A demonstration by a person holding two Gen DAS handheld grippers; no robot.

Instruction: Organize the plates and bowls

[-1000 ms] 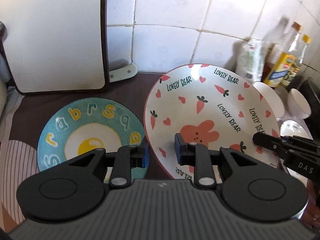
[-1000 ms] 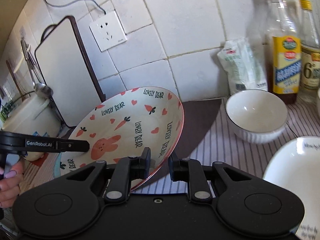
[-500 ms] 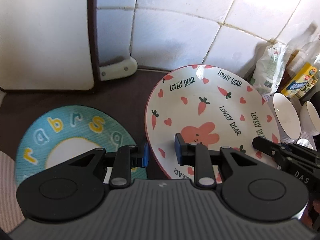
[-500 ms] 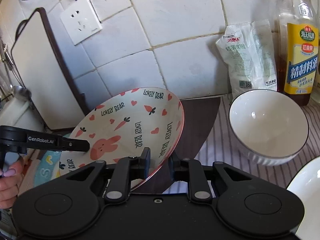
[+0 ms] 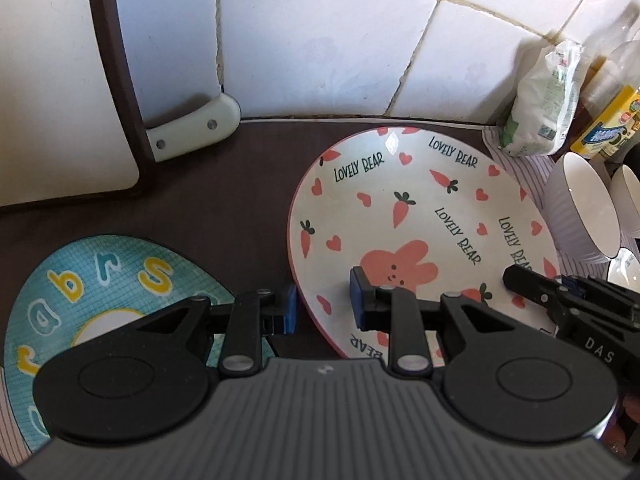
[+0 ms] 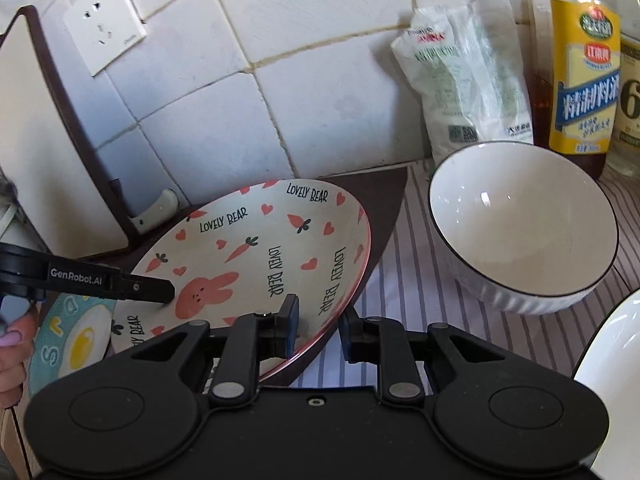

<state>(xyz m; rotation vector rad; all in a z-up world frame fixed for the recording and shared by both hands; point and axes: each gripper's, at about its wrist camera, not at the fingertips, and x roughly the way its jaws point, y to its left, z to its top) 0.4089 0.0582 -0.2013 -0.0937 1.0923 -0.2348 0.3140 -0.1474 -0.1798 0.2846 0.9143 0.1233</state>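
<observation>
A white plate with a pink bunny, carrots and "LOVELY BEAR" lettering (image 5: 420, 216) is held between both grippers above the dark counter. My left gripper (image 5: 323, 307) is shut on its left rim. My right gripper (image 6: 318, 329) is shut on its right rim; the plate also shows in the right wrist view (image 6: 256, 248). A blue plate with a fried-egg picture and letters (image 5: 100, 280) lies flat at the left, also in the right wrist view (image 6: 72, 340). A white ribbed bowl (image 6: 524, 232) stands on the striped cloth to the right.
A white cutting board (image 5: 52, 80) leans on the tiled wall at the left. A white bag (image 6: 468, 72) and oil bottles (image 6: 580, 72) stand at the back right. Another white dish rim (image 6: 616, 352) sits at the right edge. A second white bowl (image 5: 628, 196) is far right.
Both grippers have carried the bunny plate forward toward the wall and lower. The blue plate now sits further down and left in the left wrist view.
</observation>
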